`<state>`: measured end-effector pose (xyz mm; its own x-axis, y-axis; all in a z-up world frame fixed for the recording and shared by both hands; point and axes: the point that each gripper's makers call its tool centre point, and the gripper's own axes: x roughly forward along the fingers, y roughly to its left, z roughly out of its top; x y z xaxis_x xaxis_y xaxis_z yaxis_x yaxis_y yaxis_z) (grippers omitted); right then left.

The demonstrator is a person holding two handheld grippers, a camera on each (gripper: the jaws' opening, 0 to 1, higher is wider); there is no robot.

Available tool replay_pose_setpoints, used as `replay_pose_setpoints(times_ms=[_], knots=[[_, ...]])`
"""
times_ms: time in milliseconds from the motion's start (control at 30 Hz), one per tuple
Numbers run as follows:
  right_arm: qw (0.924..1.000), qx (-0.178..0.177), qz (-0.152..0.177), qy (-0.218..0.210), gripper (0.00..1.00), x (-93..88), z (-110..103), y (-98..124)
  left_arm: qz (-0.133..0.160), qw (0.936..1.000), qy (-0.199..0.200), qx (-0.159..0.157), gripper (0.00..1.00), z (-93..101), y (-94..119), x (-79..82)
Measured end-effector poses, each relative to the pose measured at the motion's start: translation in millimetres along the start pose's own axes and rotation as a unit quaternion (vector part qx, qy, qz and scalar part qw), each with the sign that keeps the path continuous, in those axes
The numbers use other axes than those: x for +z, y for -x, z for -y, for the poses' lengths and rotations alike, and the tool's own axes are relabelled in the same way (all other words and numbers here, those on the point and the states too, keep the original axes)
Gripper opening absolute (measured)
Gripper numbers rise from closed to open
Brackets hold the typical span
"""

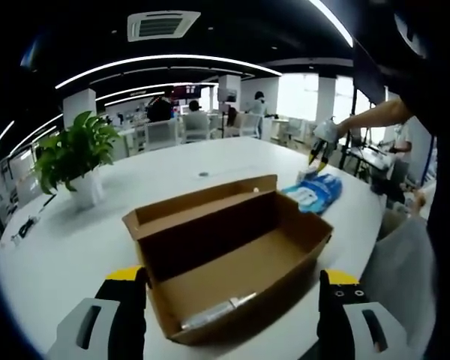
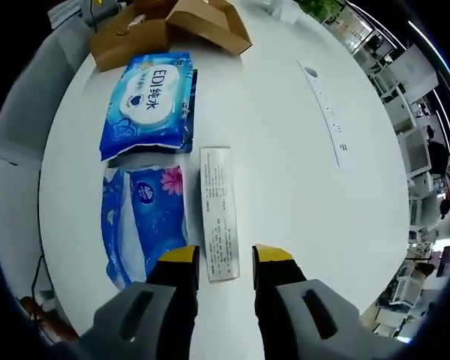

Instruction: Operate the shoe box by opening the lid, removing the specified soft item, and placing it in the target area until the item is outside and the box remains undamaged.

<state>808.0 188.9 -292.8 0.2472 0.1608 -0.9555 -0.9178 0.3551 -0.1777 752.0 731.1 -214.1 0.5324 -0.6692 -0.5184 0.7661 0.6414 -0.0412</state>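
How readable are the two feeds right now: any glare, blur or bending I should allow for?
Left gripper view: bright windows wash out the far right, ceiling light strips bow into arcs, the open shoe box is evenly lit and sharp, and the shadow falls inside its near wall. Right gripper view: the white table curves strongly, yet print on the wet wipes pack stays legible, with soft shadows.

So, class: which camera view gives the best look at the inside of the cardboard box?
The left gripper view: the cardboard box lies open near the camera, its inner floor and walls plain. The right gripper view catches the box at the far table edge, small, interior hidden.
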Motion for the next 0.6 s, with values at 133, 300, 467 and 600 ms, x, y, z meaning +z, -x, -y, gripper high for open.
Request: replay_pose_setpoints(times_ms=[133, 300, 467, 600], knots=[[1.0, -0.006, -0.001, -0.004, 0.3, 0.1, 0, 6, 0.0, 1.0, -0.003, -0.006, 0.96, 0.6, 0, 1.6], [0.9998, -0.018, 0.001, -0.013, 0.34, 4.4, -4, 19, 0.002, 0.9998, -0.01, -0.015, 0.94, -2.2, 2, 3.8], [0.9991, -0.03, 0.008, -0.028, 0.38, 9.3, -9, 31, 0.011, 0.9996, -0.016, -0.021, 0.93, -7.2, 7, 10.4], [0.9978, -0.042, 0.02, -0.046, 0.41, 19.2, -18, 42, 0.011, 0.9992, -0.026, -0.029, 0.89, -9.0, 10, 14.6]])
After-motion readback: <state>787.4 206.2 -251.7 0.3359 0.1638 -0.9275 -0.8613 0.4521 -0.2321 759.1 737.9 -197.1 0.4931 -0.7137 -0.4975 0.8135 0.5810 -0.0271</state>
